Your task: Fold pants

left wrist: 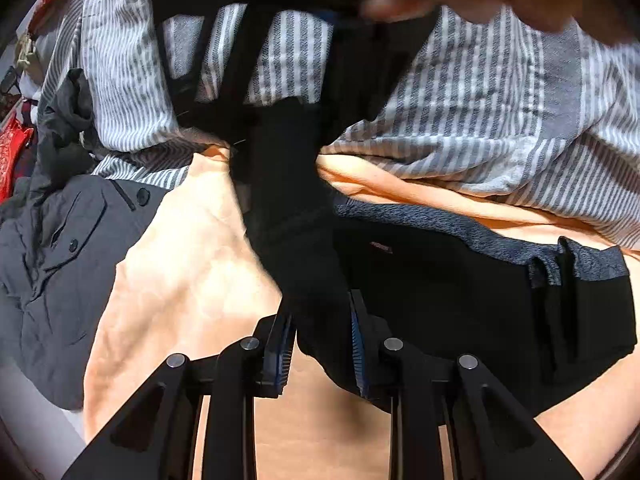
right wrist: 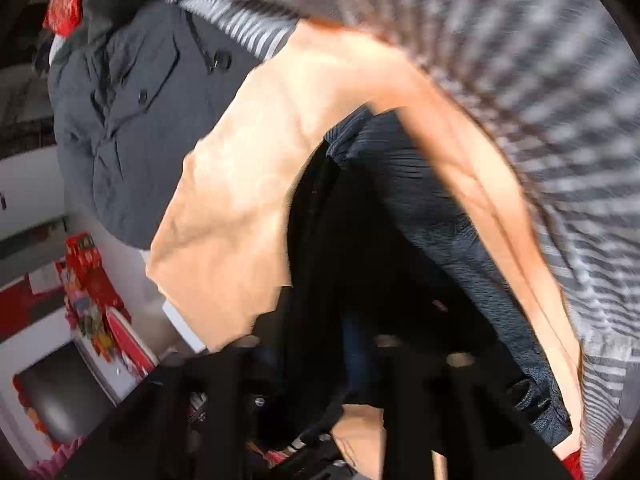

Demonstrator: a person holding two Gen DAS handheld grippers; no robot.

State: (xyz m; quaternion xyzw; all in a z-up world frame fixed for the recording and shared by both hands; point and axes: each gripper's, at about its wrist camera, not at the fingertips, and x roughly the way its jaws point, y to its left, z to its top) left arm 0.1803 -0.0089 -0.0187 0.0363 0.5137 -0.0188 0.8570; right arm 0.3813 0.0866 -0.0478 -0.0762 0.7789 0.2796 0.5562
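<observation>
The black pants (left wrist: pixel 460 292) with a speckled blue-grey waistband (left wrist: pixel 440 220) lie on a peach sheet (left wrist: pixel 188 264). My left gripper (left wrist: pixel 320 320) is shut on a bunched fold of the black fabric, which rises away from it up the frame. In the right wrist view the same pants (right wrist: pixel 360 240) and waistband (right wrist: pixel 440 208) fill the middle. My right gripper (right wrist: pixel 316 344) is dark and blurred, and black cloth runs between its fingers. The right gripper also shows blurred at the top of the left wrist view (left wrist: pixel 248 52), holding the far end of the cloth.
A grey buttoned jacket (left wrist: pixel 60 264) lies to the left on the sheet. A grey-and-white striped blanket (left wrist: pixel 500 112) is heaped behind. Red items (left wrist: pixel 16 148) sit at the far left. In the right wrist view a white cabinet with red decorations (right wrist: pixel 92 292) stands below left.
</observation>
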